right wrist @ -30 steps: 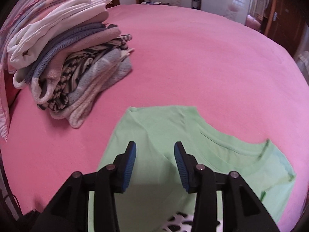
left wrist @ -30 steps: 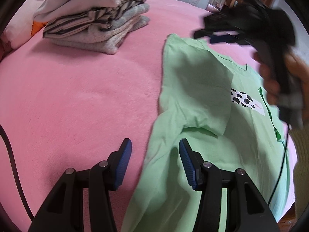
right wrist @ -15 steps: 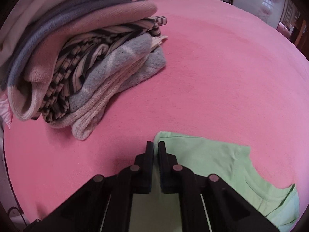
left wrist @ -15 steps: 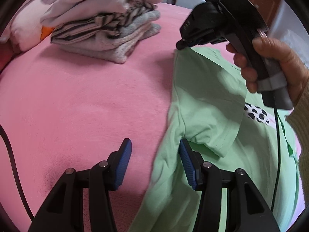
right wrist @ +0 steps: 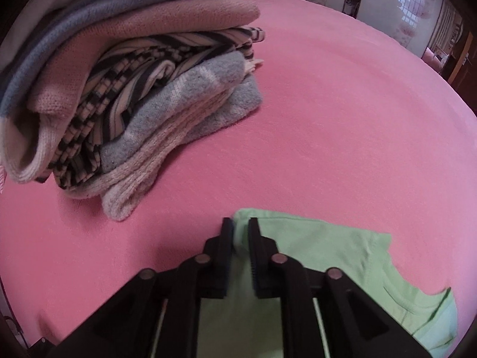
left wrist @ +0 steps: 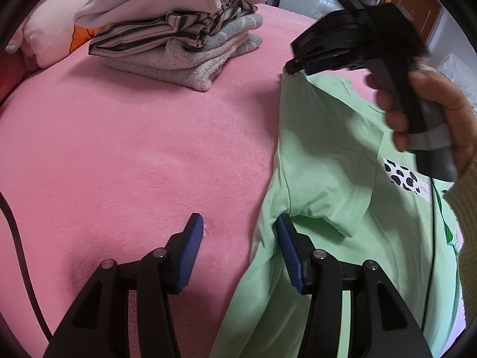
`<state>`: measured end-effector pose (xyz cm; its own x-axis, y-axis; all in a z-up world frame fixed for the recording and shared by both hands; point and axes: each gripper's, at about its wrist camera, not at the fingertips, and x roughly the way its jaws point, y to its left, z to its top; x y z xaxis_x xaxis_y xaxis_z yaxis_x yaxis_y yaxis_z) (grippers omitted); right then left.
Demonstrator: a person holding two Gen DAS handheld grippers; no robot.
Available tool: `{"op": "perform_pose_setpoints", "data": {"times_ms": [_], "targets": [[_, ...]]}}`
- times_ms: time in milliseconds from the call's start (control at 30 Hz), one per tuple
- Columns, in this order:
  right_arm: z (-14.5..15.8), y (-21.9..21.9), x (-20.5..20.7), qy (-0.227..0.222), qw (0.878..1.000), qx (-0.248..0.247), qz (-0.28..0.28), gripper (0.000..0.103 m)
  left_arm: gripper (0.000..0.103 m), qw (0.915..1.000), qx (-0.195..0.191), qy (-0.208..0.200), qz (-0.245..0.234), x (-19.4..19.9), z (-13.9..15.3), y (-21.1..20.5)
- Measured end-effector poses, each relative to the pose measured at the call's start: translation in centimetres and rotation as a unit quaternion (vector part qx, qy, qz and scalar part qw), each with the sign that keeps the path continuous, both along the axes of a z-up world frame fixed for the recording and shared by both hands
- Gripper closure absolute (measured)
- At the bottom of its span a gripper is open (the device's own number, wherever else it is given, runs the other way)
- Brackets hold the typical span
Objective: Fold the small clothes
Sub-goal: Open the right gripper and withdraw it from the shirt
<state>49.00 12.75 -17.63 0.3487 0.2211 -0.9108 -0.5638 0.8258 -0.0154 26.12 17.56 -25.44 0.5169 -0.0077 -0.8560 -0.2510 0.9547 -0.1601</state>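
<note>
Left wrist view: green T-shirt (left wrist: 322,155) lies lengthwise away from the camera on the pink bed blanket (left wrist: 134,149), sleeve folded inward.
Left gripper (left wrist: 240,244): jaws apart — right pad touching the shirt's side edge.
Right wrist view: right gripper (right wrist: 240,232) clamped on the shirt's far corner.
Nearby: stack of folded clothes (right wrist: 125,89) — beyond-left, apart from the shirt.

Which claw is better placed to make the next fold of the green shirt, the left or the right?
The right. The right claw is already shut on the corner of the green shirt and probably can carry it over. The left claw is open and holds nothing, with one finger at the shirt's edge.
</note>
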Motion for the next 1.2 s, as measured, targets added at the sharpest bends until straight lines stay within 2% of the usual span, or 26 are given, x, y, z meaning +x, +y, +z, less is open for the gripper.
{"op": "perform_pose_setpoints", "data": {"times_ms": [100,233,333,500,633,833,900,1000,1133,1200], "targets": [[2.3,-1.8,-1.2,-0.027,1.000,0.009,-0.007,0.064,0.053,0.9999,-0.012,0.002,0.003,-0.4,0.7,0.4],[5.0,-5.5,-4.1,-0.041,0.999,0.010,-0.021,0.064,0.052,0.9997,-0.025,0.001,-0.001,-1.3,1.7,0.3],[5.8,-7.6,-6.7,-0.034,0.999,0.022,-0.016,0.064,0.046,0.9999,-0.010,0.003,-0.010,-2.2,2.2,-0.4],[4.9,-9.2,-11.4,0.007,0.998,0.058,-0.011,0.064,0.046,0.9973,0.065,0.034,-0.008,-3.8,1.0,-1.2],[2.9,-8.0,-14.3,0.009,0.999,0.047,0.001,0.067,0.046,0.9966,0.071,0.042,-0.004,-4.8,0.9,-0.5],[1.1,-7.3,-15.6,0.018,0.999,0.041,-0.017,0.070,0.043,0.9952,0.082,0.052,0.013,-5.9,1.0,0.5],[1.2,-7.7,-15.8,0.023,0.998,0.044,-0.024,0.070,0.043,0.9946,0.088,0.052,0.020,-6.4,1.1,1.1],[2.1,-8.6,-16.6,0.018,0.998,0.051,-0.029,0.070,0.043,0.9905,0.118,0.057,0.041,-6.8,1.1,2.1],[3.2,-10.4,-18.7,0.005,0.998,0.057,-0.031,0.070,0.043,0.9916,0.094,0.062,0.065,-7.3,1.2,4.1],[3.5,-11.5,-19.7,0.004,0.997,0.061,-0.037,0.070,0.043,0.9917,0.093,0.058,0.067,-7.6,1.8,4.2]]}}
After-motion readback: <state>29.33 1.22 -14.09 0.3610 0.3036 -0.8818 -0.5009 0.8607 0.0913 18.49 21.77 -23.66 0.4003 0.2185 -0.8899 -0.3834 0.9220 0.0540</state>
